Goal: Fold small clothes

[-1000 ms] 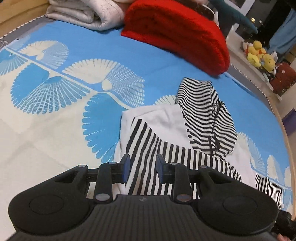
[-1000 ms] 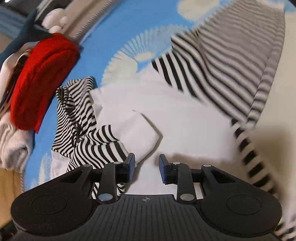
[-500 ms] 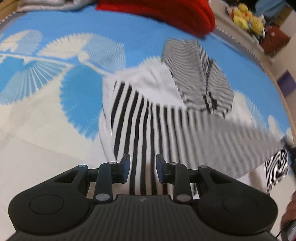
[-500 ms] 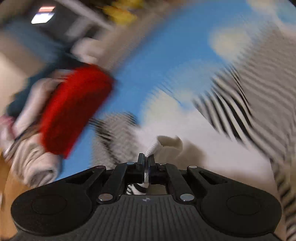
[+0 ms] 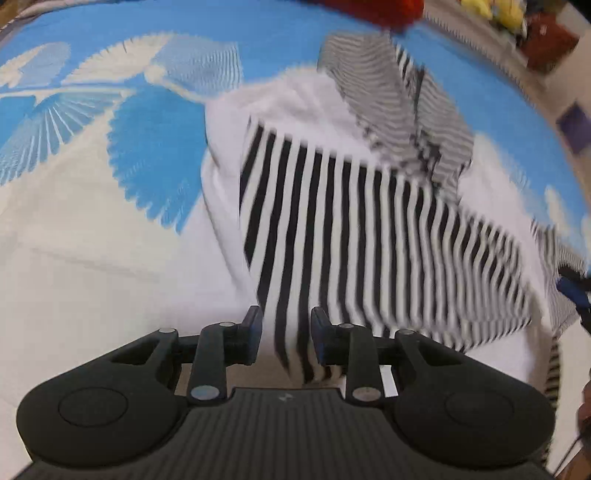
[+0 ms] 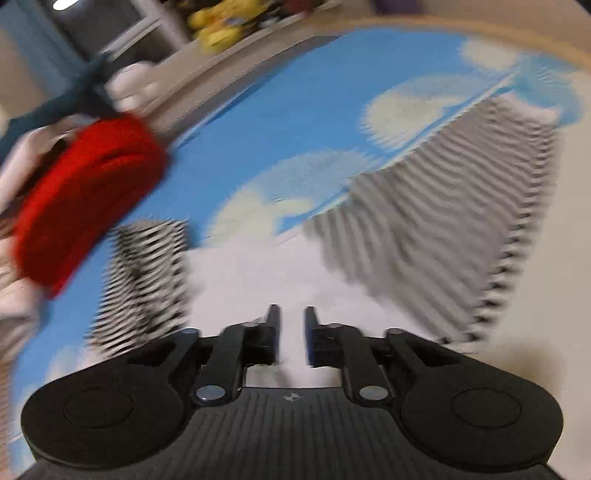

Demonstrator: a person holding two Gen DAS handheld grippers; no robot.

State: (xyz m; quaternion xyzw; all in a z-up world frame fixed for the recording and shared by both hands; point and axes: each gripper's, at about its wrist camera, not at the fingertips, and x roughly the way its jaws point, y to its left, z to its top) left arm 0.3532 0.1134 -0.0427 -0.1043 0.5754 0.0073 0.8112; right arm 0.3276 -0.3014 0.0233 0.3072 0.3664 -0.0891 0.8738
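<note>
Evidently both your tools were free of cloth at this moment. Your left gripper (image 5: 286,339) stood with its jaws well apart, a striped fold of the black-and-white garment (image 5: 354,229) lying in the gap between the fingers but not pinched by them. Your right gripper (image 6: 291,336) had its jaws parted by a narrower gap, hovering over the white panel of the same garment (image 6: 258,273), nothing held.

The garment lay spread on the blue-and-cream bedspread (image 5: 110,229). From the left wrist view, broad stripes ran across its middle, a white section showed at the far left edge, and a finer-striped part (image 5: 399,96) lay bunched at the far end. Right wrist view was heavily blurred; stripes there read only as grey ridges.

A red folded item (image 6: 85,199) sat beyond the garment on the bedspread, apart from it. Yellow plush toys (image 6: 218,29) showed past the bed's edge.
</note>
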